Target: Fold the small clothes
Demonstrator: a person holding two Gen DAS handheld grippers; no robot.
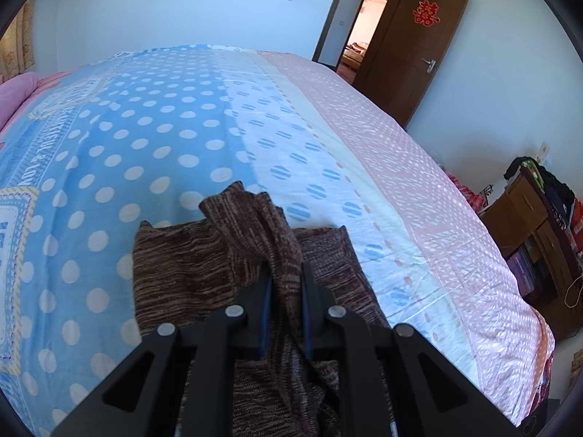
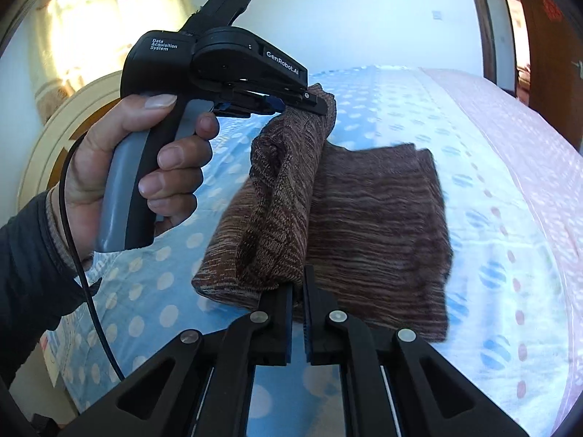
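- Bedroom with a brown door (image 1: 419, 47); bed (image 1: 164, 127) under a blue and pink dotted cover.
- Brown knit garment (image 2: 375, 225) on the bed, partly folded, long axis running away from the cameras toward the far edge.
- Left gripper (image 2: 309, 103), held in a hand (image 2: 138, 167), clamped on a lifted far fold.
- Right gripper (image 2: 298, 291) pinched together on the near edge.
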